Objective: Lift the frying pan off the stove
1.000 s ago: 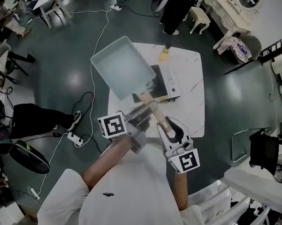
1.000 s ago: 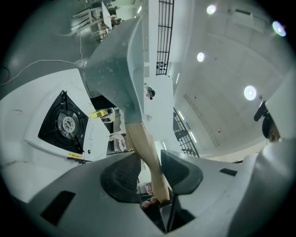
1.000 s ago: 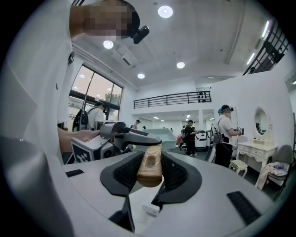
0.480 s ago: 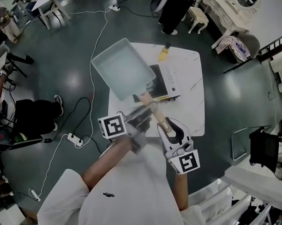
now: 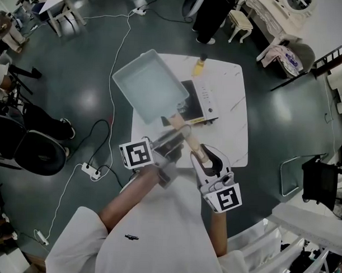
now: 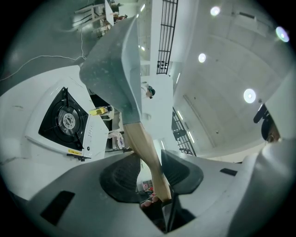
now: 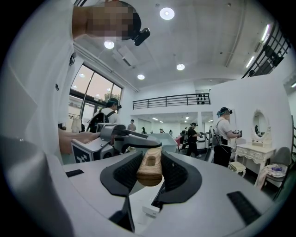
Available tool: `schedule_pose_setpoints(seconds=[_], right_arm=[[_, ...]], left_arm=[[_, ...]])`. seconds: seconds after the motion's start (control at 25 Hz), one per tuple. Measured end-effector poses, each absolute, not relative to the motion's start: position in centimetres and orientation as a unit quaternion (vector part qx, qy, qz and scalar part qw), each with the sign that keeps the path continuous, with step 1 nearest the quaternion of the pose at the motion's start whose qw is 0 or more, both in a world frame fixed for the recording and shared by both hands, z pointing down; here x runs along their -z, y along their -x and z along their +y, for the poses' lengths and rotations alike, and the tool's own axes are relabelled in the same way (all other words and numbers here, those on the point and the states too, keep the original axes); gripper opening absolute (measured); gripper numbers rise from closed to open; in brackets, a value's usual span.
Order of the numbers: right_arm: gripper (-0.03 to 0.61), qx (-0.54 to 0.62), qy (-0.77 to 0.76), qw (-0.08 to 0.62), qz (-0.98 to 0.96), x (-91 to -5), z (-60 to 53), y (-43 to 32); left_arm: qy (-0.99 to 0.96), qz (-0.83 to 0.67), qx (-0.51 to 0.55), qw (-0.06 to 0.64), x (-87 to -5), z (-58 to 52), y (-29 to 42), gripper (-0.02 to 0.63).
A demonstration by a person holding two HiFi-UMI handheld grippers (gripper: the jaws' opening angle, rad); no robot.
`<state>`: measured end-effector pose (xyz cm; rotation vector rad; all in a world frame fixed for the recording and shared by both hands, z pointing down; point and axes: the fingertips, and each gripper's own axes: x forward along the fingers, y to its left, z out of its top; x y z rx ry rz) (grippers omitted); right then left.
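The frying pan (image 5: 150,85) is a rectangular grey-blue pan with a wooden handle (image 5: 180,127). It hangs in the air over the left side of the white table (image 5: 230,118), above the black-topped stove (image 5: 199,100). My left gripper (image 5: 172,141) is shut on the middle of the handle. My right gripper (image 5: 203,156) is shut on the handle's rounded end (image 7: 150,169). In the left gripper view the pan (image 6: 111,60) rises tilted above the stove (image 6: 64,120), whose fan grille shows, and the handle (image 6: 143,148) runs down between the pads.
A yellow bottle (image 5: 199,65) stands at the table's far edge, with a person (image 5: 211,17) standing just beyond it. Cables and a power strip (image 5: 91,169) lie on the floor to the left, near a black chair (image 5: 39,151). White furniture (image 5: 302,233) crowds the lower right.
The pan and both grippers have barely moved. On the floor at the left, the seated person has gone from the spot and a black chair stands there.
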<state>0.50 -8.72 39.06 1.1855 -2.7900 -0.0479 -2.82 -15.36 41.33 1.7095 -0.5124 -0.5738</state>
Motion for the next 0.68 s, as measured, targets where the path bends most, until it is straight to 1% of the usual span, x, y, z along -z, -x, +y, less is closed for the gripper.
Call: schedule_pose_setpoints(seconds=[0.68], right_arm=[[0.117, -0.009, -0.402, 0.058, -0.914, -39.63, -8.33, -0.35]], left_arm=[[-0.733, -0.220, 0.235, 0.599, -42.13, -14.94, 2.79, 0.132]])
